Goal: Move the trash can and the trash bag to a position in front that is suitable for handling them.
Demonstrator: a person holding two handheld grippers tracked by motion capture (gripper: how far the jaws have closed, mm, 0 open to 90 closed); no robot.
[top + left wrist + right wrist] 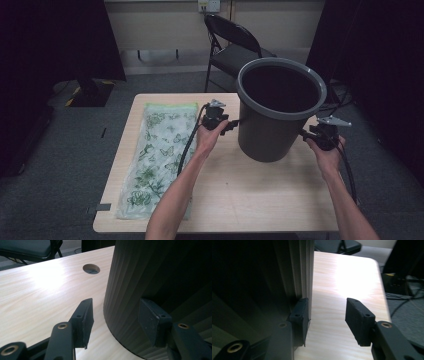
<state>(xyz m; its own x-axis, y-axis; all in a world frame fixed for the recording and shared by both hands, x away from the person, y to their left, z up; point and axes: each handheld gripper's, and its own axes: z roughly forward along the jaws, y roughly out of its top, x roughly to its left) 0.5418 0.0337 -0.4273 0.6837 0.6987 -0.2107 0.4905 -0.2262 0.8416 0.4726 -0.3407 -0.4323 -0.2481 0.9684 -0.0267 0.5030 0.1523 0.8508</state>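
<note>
A large dark grey ribbed bucket (267,132) stands upright on the wooden table (250,200), right of centre, and looks empty. My left gripper (234,122) is level at the bucket's left side, low on the wall. Its jaws stand apart (117,315), one over bare table and the other in front of the bucket wall (150,272). My right gripper (304,134) is at the bucket's right side. Its jaws are also apart (328,315): one pad lies against the ribbed wall (262,277), the other hangs free over the table.
A clear plastic bag with a green butterfly print (160,155) lies flat along the table's left side. A cable hole (91,268) is in the tabletop behind the bucket. A black folding chair (235,45) stands beyond the table's far edge.
</note>
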